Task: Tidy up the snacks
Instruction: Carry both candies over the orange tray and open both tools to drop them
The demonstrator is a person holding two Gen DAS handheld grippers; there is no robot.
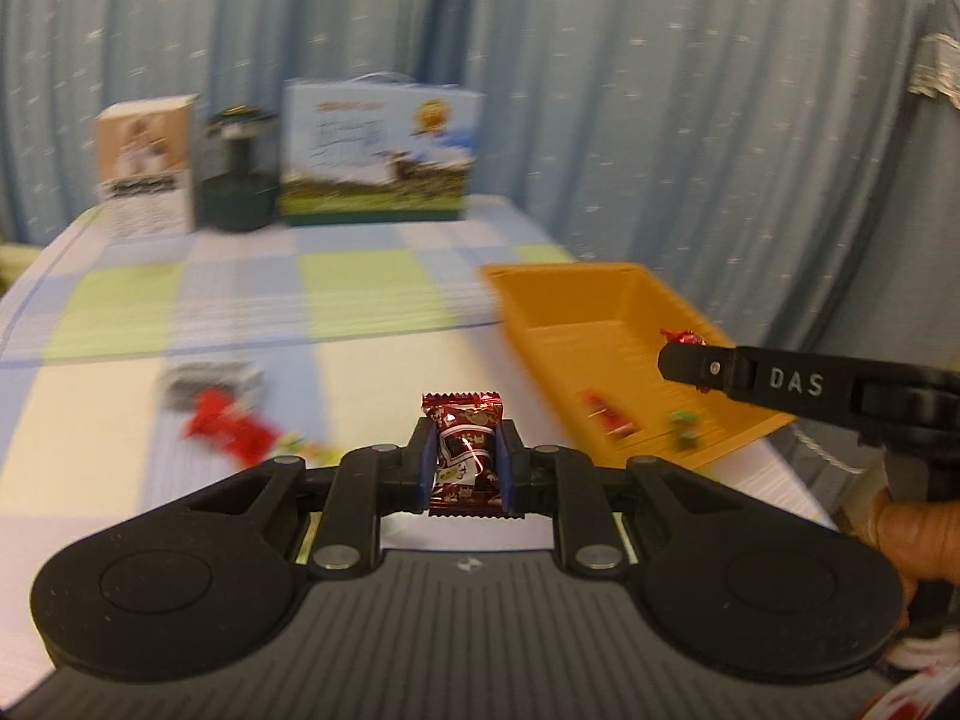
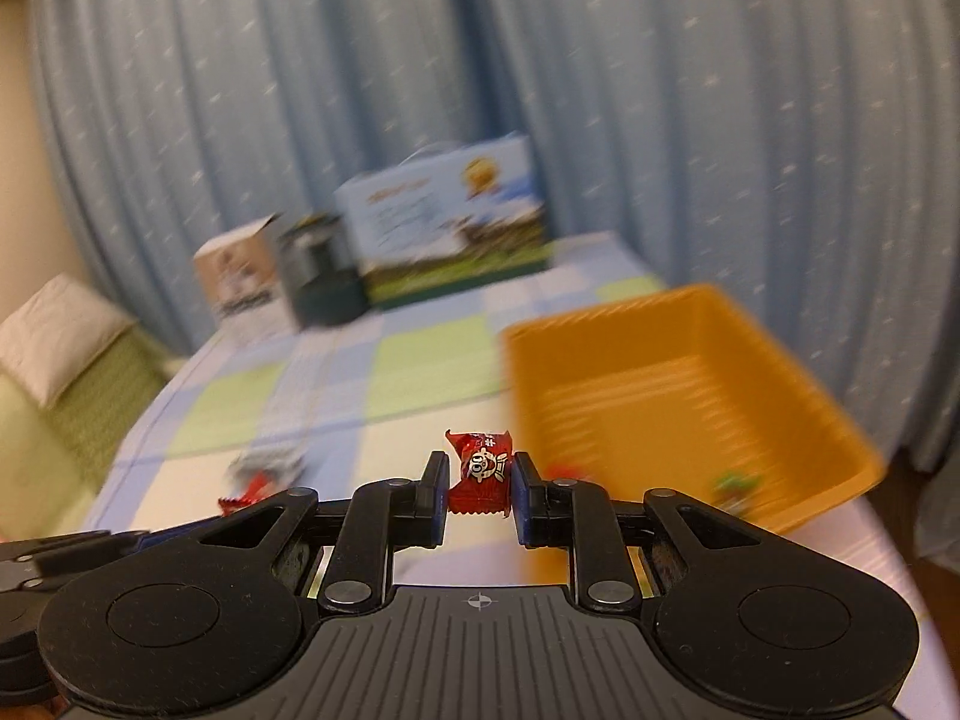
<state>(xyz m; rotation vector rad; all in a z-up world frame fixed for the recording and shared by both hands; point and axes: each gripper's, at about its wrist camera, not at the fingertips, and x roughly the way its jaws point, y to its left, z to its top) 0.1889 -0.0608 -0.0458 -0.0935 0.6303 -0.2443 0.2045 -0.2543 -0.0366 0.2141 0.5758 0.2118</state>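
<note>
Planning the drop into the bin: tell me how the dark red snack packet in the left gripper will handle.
The snack packet looks light and small. Its wrapper creases between the left gripper pads, so probably soft and crushable. Glossy foil may slip.

The tray (image 1: 606, 300) sits on the worktop (image 1: 360, 324), ahead and right of the left hand-held gripper (image 1: 467, 461). Loose snacks (image 1: 228, 426) lie ahead to its left. Three boxes (image 1: 378, 150) stand far behind.

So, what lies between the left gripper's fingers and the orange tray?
A dark red snack packet is clamped in the left gripper; beyond it only bare tablecloth before the orange tray, per left wrist view.
</note>
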